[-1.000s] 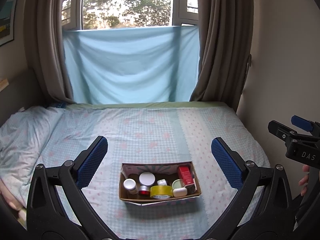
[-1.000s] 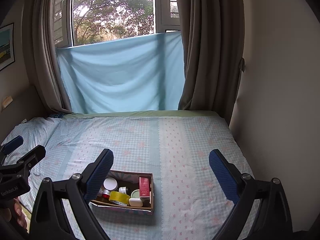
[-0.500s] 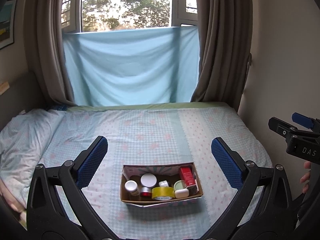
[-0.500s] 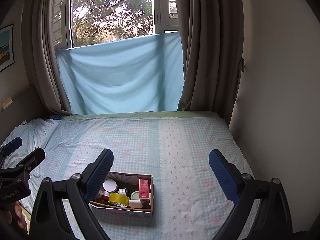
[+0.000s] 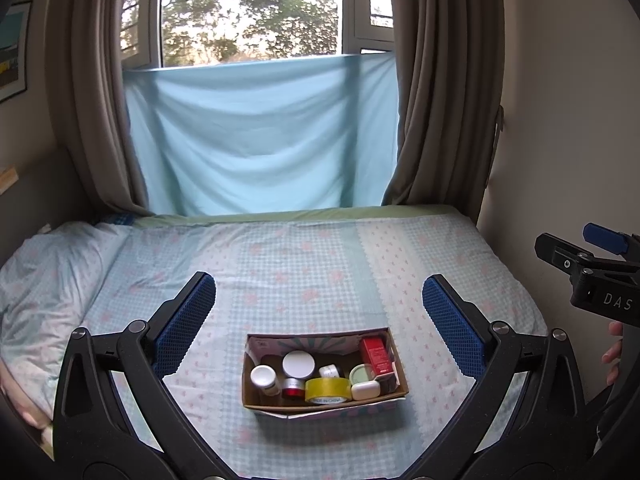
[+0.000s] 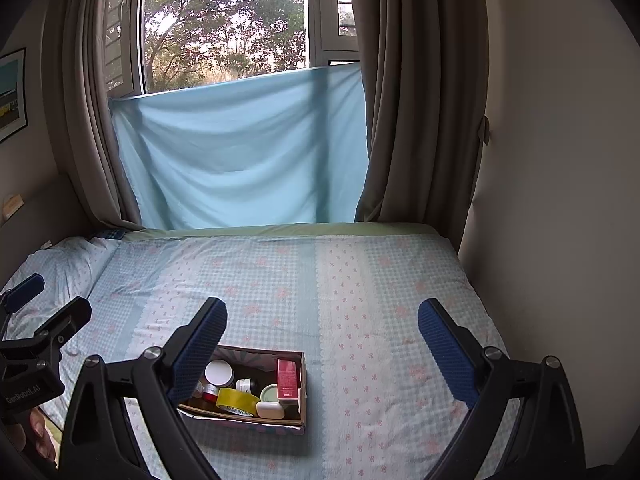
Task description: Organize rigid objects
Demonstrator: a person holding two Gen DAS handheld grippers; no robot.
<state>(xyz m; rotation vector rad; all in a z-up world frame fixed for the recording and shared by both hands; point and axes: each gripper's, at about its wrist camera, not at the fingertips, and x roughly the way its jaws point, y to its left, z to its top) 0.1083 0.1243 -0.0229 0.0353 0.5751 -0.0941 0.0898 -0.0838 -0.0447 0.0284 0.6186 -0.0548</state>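
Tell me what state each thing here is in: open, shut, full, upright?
Cardboard box: open-topped, holding items.
Yellow tape roll: standing on edge in box.
Red carton: upright in box.
White-lidded jar: lid on.
Left gripper: open, empty.
Right gripper: open, empty.
Curtains: drawn apart.

An open cardboard box [image 5: 394,394] sits near the front of the bed. Inside: a yellow tape roll [image 5: 327,390] on edge, a red carton [image 5: 376,357] upright at right, a white-lidded jar [image 5: 298,364] behind, a small white bottle [image 5: 264,379] at left, a red-banded jar [image 5: 293,387], a pale green lid [image 5: 361,373], and what may be a white soap case [image 5: 365,390].
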